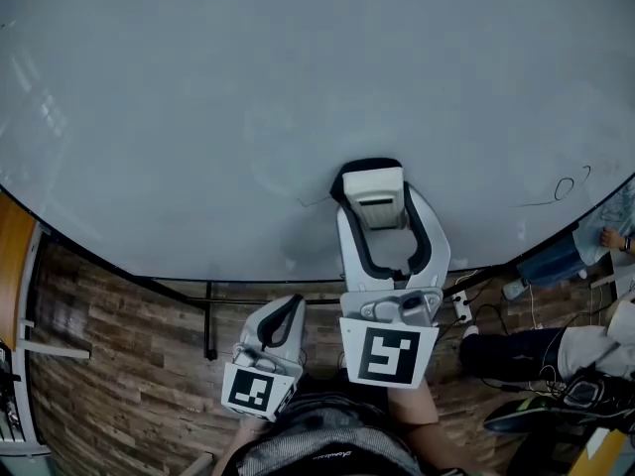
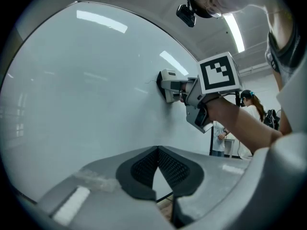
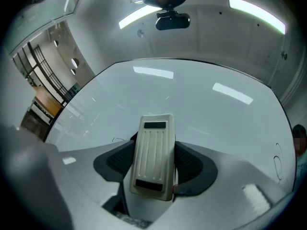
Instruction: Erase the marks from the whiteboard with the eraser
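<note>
Jaws of the left gripper (image 2: 157, 153) meet at their tips with nothing between them; it hangs low, below the board's bottom edge and just left of the right gripper (image 1: 382, 228). That one reaches further up, its dark pads (image 3: 115, 163) clamped on the two long sides of the eraser (image 3: 152, 153), a cream ribbed block with a dark strip at each end. The left gripper view shows the eraser's face flat against the whiteboard (image 1: 248, 97), low on the board and a little right of its middle.

A thin squiggle (image 1: 312, 203) lies on the board just left of the eraser. Well off to the right, near the board's edge, sits a small loop (image 1: 566, 187) with a line trailing from it. The other parts of the surface in view look clean, with only ceiling lights reflected in it.

Below the board are a wood floor (image 1: 119, 365), a dark stand leg (image 1: 209, 320) and a power strip (image 1: 461, 308). A person's legs (image 1: 536, 350) show at the right.
</note>
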